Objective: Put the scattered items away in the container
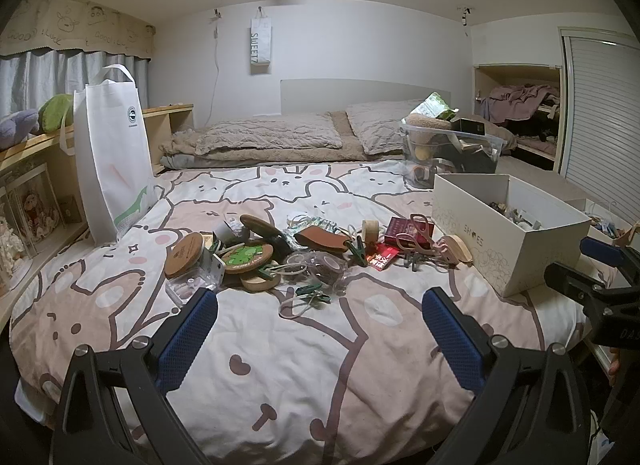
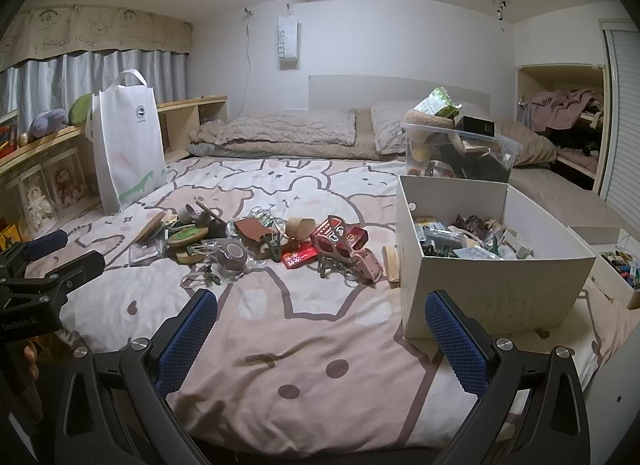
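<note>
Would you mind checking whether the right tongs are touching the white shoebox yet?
Apart. In the left wrist view, the right tongs hang open with bare bedspread visible between them and the white shoebox.

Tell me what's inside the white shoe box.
The white shoe box holds a jumble of small items, including clear packets and a green clip, well below the rim. Lower layers and the box floor are covered.
</note>
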`<state>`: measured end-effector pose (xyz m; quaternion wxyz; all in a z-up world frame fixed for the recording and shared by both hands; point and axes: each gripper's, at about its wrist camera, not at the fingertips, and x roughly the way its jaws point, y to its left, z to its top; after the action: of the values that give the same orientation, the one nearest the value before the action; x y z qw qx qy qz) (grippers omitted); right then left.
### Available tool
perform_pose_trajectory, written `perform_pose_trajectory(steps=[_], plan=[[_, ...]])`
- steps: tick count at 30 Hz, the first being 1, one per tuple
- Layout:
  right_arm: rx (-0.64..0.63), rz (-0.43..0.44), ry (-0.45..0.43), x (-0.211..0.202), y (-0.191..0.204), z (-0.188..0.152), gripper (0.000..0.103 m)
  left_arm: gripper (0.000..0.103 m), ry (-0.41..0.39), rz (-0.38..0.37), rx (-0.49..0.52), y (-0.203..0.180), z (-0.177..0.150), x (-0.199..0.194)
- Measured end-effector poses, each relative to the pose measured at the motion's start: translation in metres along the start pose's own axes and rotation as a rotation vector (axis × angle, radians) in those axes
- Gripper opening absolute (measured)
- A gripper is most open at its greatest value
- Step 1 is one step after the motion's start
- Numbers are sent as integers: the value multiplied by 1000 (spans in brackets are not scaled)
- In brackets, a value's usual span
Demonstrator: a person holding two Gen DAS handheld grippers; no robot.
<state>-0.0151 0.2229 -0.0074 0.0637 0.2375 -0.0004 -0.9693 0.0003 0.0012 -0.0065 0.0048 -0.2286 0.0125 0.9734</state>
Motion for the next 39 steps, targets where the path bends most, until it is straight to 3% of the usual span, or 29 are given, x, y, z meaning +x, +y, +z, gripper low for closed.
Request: perform_pose_trajectory(steps=[17, 39], plan=[[-1, 4, 26, 9, 3, -3, 103, 103, 21, -4, -16, 3, -7, 11], [-40, 57, 170, 79, 22, -13, 103, 103, 164, 4, -48, 26, -31, 81]])
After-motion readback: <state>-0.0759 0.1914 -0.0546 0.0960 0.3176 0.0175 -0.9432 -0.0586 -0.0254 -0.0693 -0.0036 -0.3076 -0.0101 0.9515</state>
